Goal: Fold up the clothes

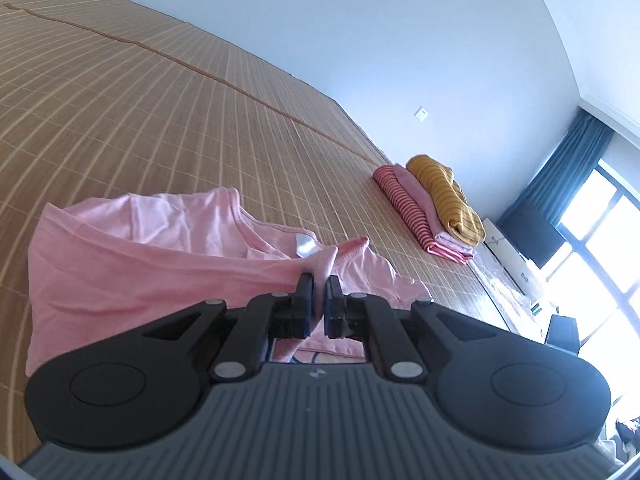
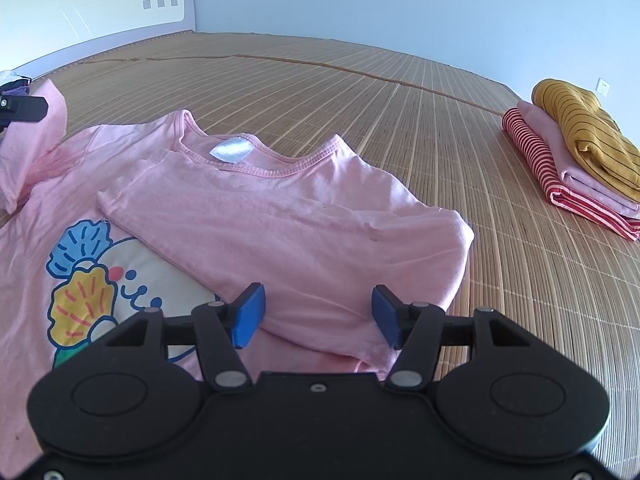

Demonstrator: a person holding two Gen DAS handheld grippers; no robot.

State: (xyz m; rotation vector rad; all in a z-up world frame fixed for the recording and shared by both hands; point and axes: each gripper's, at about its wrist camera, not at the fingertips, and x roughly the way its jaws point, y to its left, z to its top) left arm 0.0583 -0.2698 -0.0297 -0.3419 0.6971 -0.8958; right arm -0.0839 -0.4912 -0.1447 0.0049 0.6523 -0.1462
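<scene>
While the left gripper pinches a fold of the pink T-shirt at its left sleeve, seemingly to carry that side over the body, the right gripper hangs spread and empty above the 1 side already folded in. The shirt lies on the bamboo mat, cartoon shell print and white neck label showing, well apart from 3 folded garments.

The shirt lies spread on the mat, one sleeve folded across its front. The folded stack sits well off to its right, near the wall.
</scene>
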